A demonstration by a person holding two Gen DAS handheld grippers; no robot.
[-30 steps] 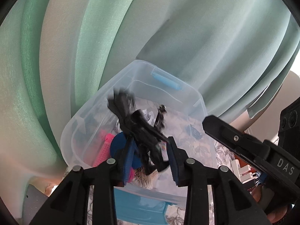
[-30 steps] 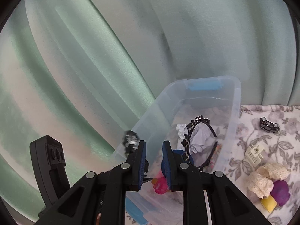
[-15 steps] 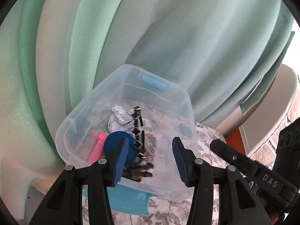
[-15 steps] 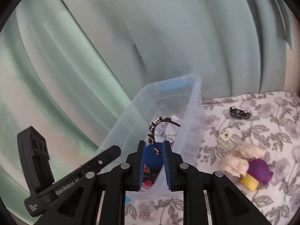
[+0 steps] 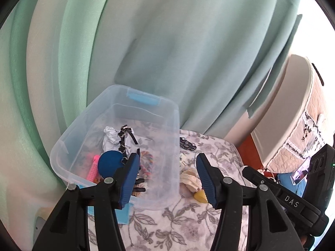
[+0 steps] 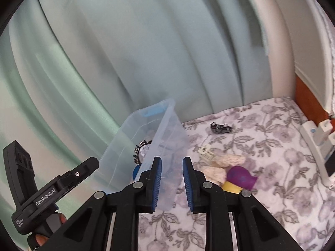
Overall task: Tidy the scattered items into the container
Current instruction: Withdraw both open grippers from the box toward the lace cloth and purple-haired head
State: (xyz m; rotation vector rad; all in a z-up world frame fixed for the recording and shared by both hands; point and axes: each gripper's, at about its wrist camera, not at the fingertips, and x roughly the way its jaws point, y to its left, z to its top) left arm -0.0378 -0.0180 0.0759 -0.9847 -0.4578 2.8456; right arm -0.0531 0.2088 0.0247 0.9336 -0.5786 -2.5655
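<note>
Both sets of jaws empty, left gripper opening, right gripper opening. Bin wall hiding contents; headband clear only from left.

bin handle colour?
Light blue handle on the clear bin; clearest in the left wrist view.

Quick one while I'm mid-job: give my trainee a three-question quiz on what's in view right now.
1. True or false: the black headband lies inside the clear bin.
2. Which lies on the floral cloth, outside the bin? A) black toy car B) pink tube C) blue disc
3. Fill in: the left gripper, its jaws opening, holds ____.

Key: 1 true; 2 A; 3 nothing
</note>
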